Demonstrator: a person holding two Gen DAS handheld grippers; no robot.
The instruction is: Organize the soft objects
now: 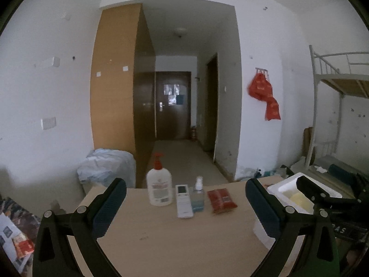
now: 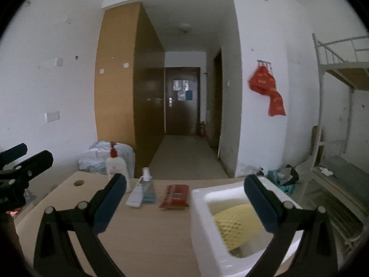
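- The left gripper [image 1: 185, 204] is held wide apart above the near part of the wooden table [image 1: 161, 242]; nothing is gripped between its blue-padded fingers [image 1: 110, 204].
- The right gripper [image 2: 184, 202] is likewise spread wide and nothing is clasped by it; its right finger is seen in front of the white foam box [image 2: 203, 226].
- In the left wrist view, the right gripper is seen from the side at the right edge, above the same white foam box [image 1: 286, 184].
- A yellow soft object [image 2: 235, 226], with a netted or knitted texture as far as the blur allows, is lain inside the box, which is set at the right side of the table.
- A row of items is stood along the far edge of the table: a white pump bottle [image 1: 159, 185] with a red top, a white remote control [image 1: 183, 200], a small clear spray bottle [image 1: 198, 196] with bluish liquid, and a red packet [image 1: 221, 198].
- The remote and the spray bottle are placed just beside each other; the red packet is lain between the spray bottle and the box.
- Beyond the table, a wooden wardrobe [image 1: 115, 80], a dark door [image 1: 173, 106], a red bag [image 1: 263, 92] hung on the wall and a white bunk bed frame [image 1: 334, 73] are seen.
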